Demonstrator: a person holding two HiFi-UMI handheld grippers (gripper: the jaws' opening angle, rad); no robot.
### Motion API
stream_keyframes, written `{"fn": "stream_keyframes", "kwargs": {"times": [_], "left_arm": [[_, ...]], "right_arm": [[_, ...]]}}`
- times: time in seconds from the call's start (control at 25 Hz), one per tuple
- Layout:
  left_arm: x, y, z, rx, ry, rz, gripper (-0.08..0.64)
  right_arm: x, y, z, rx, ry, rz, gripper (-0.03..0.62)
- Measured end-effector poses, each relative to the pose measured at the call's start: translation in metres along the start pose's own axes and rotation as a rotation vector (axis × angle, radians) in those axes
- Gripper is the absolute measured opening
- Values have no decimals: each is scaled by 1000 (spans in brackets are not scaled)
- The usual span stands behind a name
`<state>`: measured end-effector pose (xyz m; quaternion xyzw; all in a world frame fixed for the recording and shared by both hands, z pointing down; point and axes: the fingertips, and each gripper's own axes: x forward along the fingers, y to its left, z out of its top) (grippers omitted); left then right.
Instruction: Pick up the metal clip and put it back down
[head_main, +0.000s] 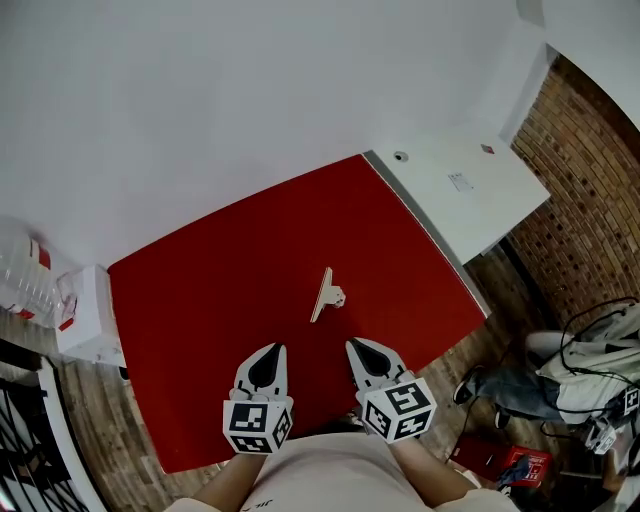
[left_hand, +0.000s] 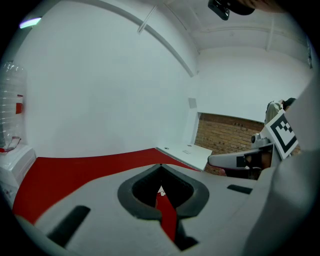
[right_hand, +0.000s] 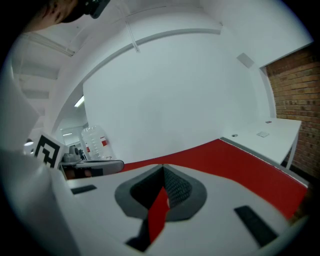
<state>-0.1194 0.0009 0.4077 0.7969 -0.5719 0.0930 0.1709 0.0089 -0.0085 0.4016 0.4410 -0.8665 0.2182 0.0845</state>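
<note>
**Head view:** 1 metal clip (head_main: 327, 294) lies mid red counter (head_main: 200, 300), just ahead of both grippers and touching neither. There are 2 grippers, the left gripper (head_main: 268, 362) and the right gripper (head_main: 368, 358). Each has its fingers clenched tip to tip w/ nothing in them. Also here: 1 white box (head_main: 88, 318) and 1 clear bottle (head_main: 22, 275) at the left edge, and 1 white counter (head_main: 460, 190) butting the red one's far side. This fits a clip waiting to be lifted or a clip already set back down, and I can't tell which. Risk either way: the clip looks thin and light, so a clenched tip swung low past it would prob. knock it skidding, maybe toward an edge.

**Left gripper view:** The fingers are shut, tips meeting. The slot behind them shows a red strip plus 1 pale speck, prob. the clip lying beyond and not gripped. It's a tiny target here, so you could misjudge the range.

**Right gripper view:** The fingers are together and only red shows through the slot. 1 bottle is at the left and no clip is visible. Aim by this view alone and you'd be blind to the clip, so a miss or a bump is likely.
</note>
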Motion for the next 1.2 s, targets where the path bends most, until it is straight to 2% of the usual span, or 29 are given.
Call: {"fn": "stream_keyframes", "kwargs": {"times": [0.52,1.2], "left_arm": [[-8,-1,-3,1,1,-7,5],[-13,-7,-5,-3,11,-1,5]], "right_arm": [[-3,4,-5,-45,17,-24,5],[-7,-1,0,-54,18,-34,5]]}}
